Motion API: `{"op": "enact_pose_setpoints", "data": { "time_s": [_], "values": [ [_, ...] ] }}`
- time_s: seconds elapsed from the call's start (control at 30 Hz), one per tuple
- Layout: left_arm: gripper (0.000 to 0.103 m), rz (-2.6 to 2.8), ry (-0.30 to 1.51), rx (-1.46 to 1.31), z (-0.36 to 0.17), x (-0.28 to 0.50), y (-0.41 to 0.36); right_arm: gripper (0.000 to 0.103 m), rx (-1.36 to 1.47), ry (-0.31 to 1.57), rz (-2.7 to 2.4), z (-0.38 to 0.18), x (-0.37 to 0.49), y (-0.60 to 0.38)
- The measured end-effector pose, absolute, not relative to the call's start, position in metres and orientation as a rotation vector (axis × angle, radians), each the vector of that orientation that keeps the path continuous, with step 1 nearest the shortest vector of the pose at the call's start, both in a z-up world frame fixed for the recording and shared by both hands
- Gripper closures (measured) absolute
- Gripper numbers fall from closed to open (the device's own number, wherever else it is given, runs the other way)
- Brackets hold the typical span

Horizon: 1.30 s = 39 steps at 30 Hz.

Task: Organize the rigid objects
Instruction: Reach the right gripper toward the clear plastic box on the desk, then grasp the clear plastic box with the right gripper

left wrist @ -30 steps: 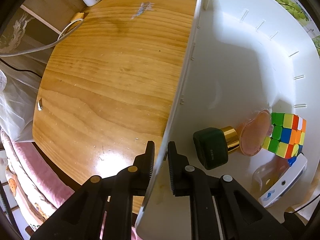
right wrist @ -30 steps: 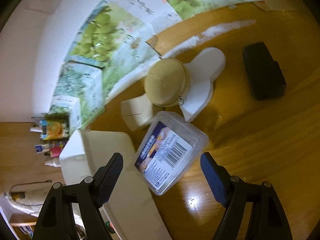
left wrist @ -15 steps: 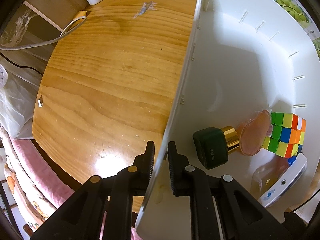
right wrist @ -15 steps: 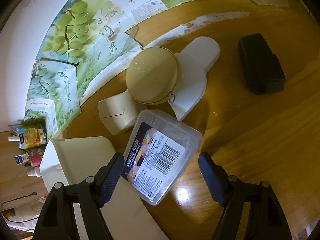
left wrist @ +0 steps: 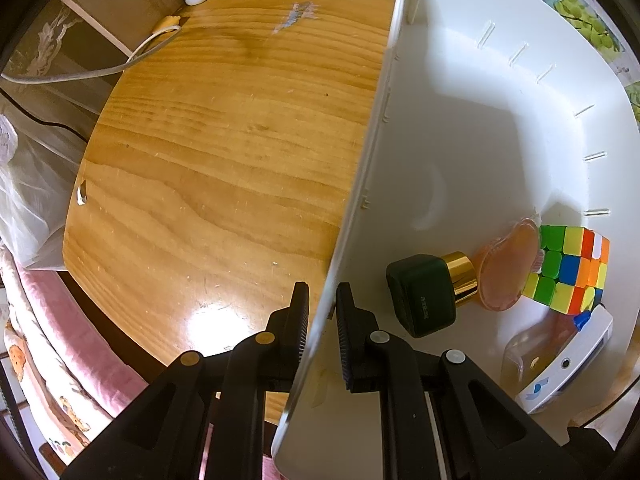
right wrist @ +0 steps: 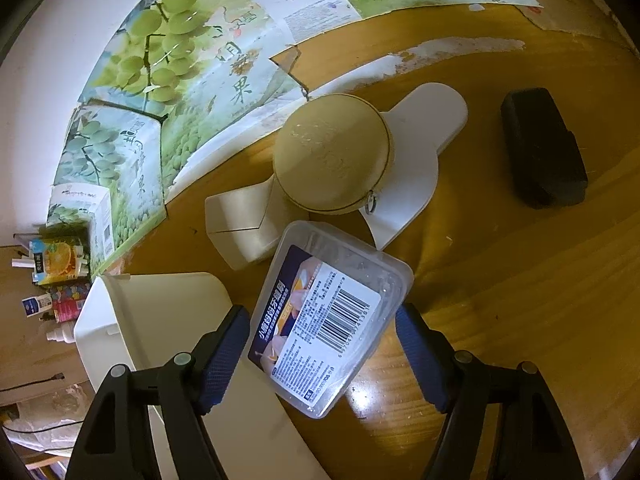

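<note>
Between the right tongs (right wrist: 322, 344), just beside the white bin (right wrist: 168, 320), lies the clear plastic box (right wrist: 330, 332) with its barcode label up. The tongs stand wide open, one finger on each side of the box and neither touching it, holding nothing. A second ago the box sat smaller and farther ahead; the tongs have come down over it, so the box now fills the gap between the fingers. That suggests the approach is nearly finished and the next step is to close on the box's long sides, which look smooth and may slip.

Beyond the box, farther from the bin, rest a round tan case (right wrist: 332, 152), a white folded holder (right wrist: 416, 168) under it and a black case (right wrist: 544, 148) well apart on the wooden surface (right wrist: 520, 300).

The left tongs (left wrist: 322, 304) are nearly closed on the bin's side wall, gripping its rim (left wrist: 360, 184), and have not shifted. Inside the bin a green-capped bottle (left wrist: 424, 292), a pink round lid (left wrist: 506, 266), a colour cube (left wrist: 572, 272) and a white device (left wrist: 568, 364) already lie together, so several items seem sorted, with those outside the bin left to move.
</note>
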State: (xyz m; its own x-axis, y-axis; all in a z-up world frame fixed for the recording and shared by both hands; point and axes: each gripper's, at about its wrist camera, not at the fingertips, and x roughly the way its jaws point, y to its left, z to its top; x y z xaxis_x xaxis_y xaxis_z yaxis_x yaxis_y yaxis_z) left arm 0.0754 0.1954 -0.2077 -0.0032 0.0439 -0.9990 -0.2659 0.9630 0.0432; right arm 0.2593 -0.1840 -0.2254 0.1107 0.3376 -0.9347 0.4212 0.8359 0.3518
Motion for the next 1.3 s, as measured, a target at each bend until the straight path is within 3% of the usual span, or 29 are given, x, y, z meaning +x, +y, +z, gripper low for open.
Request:
{"op": "enact_pose_setpoints", "data": {
  "time_s": [0.1,0.2,0.27,0.63,1.27,1.3],
  "values": [
    [0.088,0.245,1.558,-0.175,-0.208,0.076,0.196,0.031,0.664,1.473,-0.063,-0.225,0.256,-0.190],
    [0.088,0.241,1.557,-0.164,-0.208,0.077,0.195,0.049,0.709,1.426,-0.041,-0.218,0.250,-0.202],
    [0.088,0.240,1.557,-0.158,-0.208,0.077,0.194,0.054,0.708,1.408,-0.023,-0.213,0.248,-0.206],
    [0.088,0.235,1.555,-0.146,-0.208,0.075,0.188,0.065,0.760,1.373,0.033,-0.207,0.239,-0.211],
    [0.088,0.237,1.559,-0.125,-0.206,0.073,0.180,0.070,0.934,1.342,0.082,-0.198,0.196,-0.247],
    [0.088,0.237,1.559,-0.123,-0.206,0.073,0.179,0.099,0.945,1.339,0.089,-0.197,0.193,-0.249]
  ]
}}
